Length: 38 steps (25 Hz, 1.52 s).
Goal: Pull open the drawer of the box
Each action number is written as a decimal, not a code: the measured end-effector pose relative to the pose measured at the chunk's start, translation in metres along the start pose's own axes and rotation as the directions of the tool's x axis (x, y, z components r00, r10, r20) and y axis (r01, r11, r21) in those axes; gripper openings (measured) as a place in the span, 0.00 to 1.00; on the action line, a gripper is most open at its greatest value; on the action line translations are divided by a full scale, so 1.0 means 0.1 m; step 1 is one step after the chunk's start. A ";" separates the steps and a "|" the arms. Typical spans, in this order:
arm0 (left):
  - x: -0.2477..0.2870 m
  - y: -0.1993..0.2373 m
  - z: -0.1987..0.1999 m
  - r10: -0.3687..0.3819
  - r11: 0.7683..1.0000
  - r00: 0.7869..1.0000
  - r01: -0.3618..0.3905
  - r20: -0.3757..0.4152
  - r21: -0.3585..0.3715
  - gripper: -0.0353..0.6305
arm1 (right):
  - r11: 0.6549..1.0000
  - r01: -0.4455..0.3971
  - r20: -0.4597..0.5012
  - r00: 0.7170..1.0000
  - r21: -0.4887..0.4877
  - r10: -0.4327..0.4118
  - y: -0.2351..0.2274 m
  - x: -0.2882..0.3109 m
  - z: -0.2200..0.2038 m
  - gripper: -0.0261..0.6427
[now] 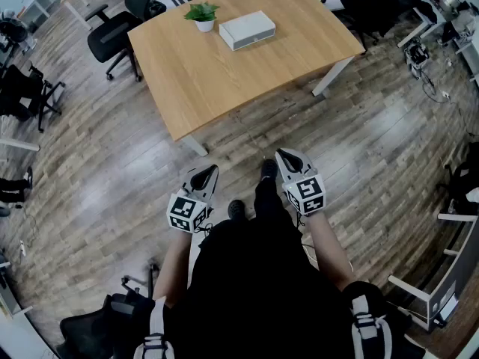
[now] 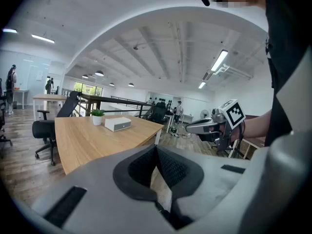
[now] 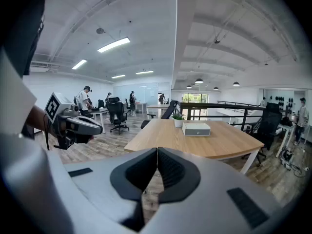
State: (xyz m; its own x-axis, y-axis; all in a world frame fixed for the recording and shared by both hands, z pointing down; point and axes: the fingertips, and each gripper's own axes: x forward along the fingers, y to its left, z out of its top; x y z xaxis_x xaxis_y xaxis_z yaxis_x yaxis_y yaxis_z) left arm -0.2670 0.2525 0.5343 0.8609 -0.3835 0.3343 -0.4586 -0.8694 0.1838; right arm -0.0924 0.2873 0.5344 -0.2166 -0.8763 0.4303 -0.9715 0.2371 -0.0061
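Down close, both grippers are held low in front of the person's body, over the wooden floor [image 1: 120, 163] and short of the bench [image 1: 224, 73]. The left gripper [image 1: 205, 172] has its jaws pressed together at the tips with nothing between them, only floor showing through the gap behind. The right gripper [image 1: 289, 158] is the same, jaws together and empty, and it sits a touch further forward than its partner. Look along the left gripper's jaws and the box [image 2: 118, 124] sits off to the left of their line; along the right gripper's jaws the box [image 3: 196, 128] sits to the right. So each gripper is angled a little inward, and the target lies ahead between the two lines, well apart from both. Now out to the bench: the box [image 1: 247, 30] rests on the far part of the top, just beside a small potted plant [image 1: 202, 13]. Its long axis runs across the person's line of approach, and a long grey side is turned this way. That looks like the drawer front, though I can't be sure of a handle from here. Neither gripper is clearly nearer; I'd give the right a slight edge. My read is that the approach comes first, then the jaws must part before any pull straight back towards the person.
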 end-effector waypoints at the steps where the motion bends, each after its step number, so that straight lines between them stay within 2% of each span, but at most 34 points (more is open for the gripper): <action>1: -0.06 -0.05 0.02 -0.003 1.000 1.000 0.003 0.007 0.007 0.09 | 1.000 0.004 0.005 1.000 0.001 -0.004 0.04 -0.07 0.01 0.08; 8: -0.40 -0.27 0.09 -0.008 0.999 0.999 0.006 0.049 0.043 0.09 | 1.000 0.017 0.010 1.000 -0.023 -0.017 0.22 -0.22 -0.02 0.08; 16: -0.40 -0.38 0.10 -0.029 0.996 0.999 0.026 0.034 0.090 0.09 | 1.000 0.023 0.034 0.999 -0.014 -0.022 0.28 -0.26 -0.01 0.08; 29: -0.22 -0.32 0.20 -0.013 0.997 0.999 0.010 0.033 0.076 0.09 | 0.999 0.032 0.047 0.998 -0.017 -0.031 0.08 -0.19 0.03 0.08; 38: 0.02 -0.24 0.34 0.022 0.997 0.999 -0.024 0.028 0.073 0.09 | 0.997 -0.069 0.113 0.992 0.034 0.064 -0.13 -0.03 0.16 0.08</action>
State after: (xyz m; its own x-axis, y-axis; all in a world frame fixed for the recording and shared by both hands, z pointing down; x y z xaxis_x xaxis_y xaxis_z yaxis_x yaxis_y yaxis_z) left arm -0.2465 0.2617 0.4991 0.8566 -0.4108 0.3123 -0.4617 -0.8805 0.1079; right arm -0.0807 0.2806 0.5189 -0.2882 -0.9010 0.3242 -0.9570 0.2824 -0.0658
